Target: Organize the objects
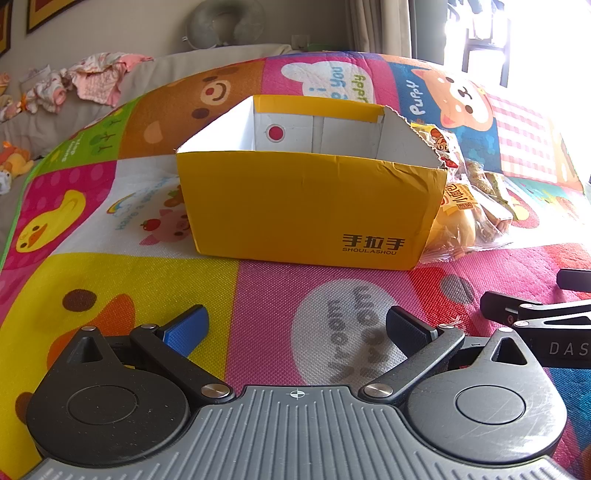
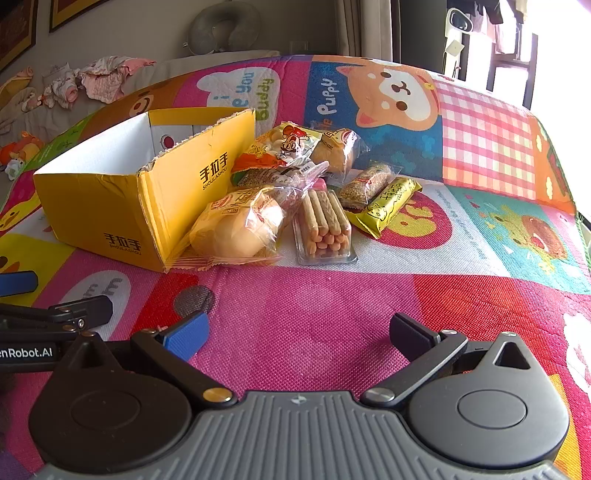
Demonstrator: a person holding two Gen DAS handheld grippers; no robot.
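An open yellow cardboard box (image 1: 306, 206) stands on the colourful play mat; it also shows in the right wrist view (image 2: 92, 206), and its inside looks empty. Several wrapped snacks lie to its right: a bread bun pack (image 2: 236, 229), a tray of biscuit sticks (image 2: 325, 225), a yellow bar (image 2: 388, 205), a sesame bar (image 2: 365, 182), a cartoon snack bag (image 2: 280, 151) and another bun pack (image 2: 336, 149). My left gripper (image 1: 295, 328) is open and empty, in front of the box. My right gripper (image 2: 299, 332) is open and empty, in front of the snacks.
The play mat (image 2: 332, 302) covers a bed. Crumpled baby clothes (image 2: 96, 77) and plush toys (image 1: 14, 162) lie at the far left. A neck pillow (image 2: 225, 26) sits at the back wall. A bright window is at the right.
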